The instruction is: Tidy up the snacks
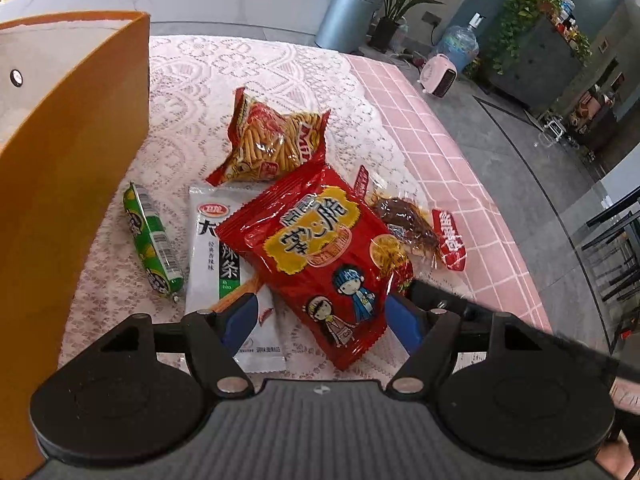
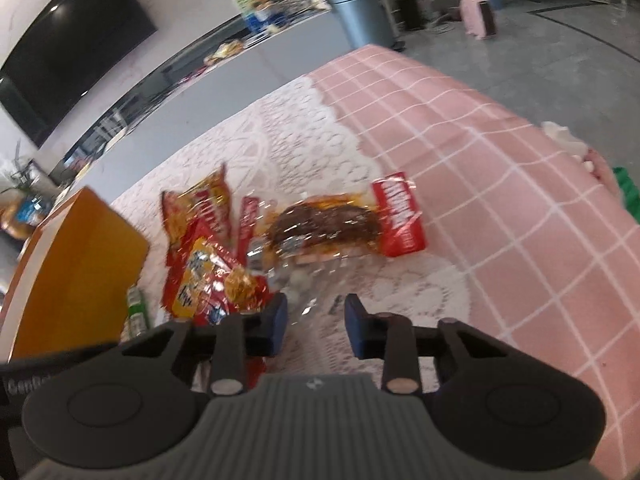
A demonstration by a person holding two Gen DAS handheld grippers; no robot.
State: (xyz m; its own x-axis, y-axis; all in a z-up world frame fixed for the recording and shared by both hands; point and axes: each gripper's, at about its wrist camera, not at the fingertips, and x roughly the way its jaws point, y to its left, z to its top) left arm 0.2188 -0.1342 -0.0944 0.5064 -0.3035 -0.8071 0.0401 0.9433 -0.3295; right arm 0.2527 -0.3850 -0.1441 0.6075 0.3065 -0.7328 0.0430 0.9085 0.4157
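While your left gripper (image 1: 322, 320) stood wide open astride the big red crinkly snack packet (image 1: 316, 252), one blue finger rested over the white foil packet (image 1: 224, 264) beneath; closing there could have pinched both together. Only this view showed the green sausage stick (image 1: 154, 240) clearly, beside the orange box (image 1: 80, 160).

From the right wrist, your right gripper (image 2: 316, 322) stood partly closed, nothing visibly between its pads, short of the clear wrapped brown snack (image 2: 320, 224) on the lace-covered tabletop (image 2: 280, 152). Blur hid contact; the glossy film might have slipped.
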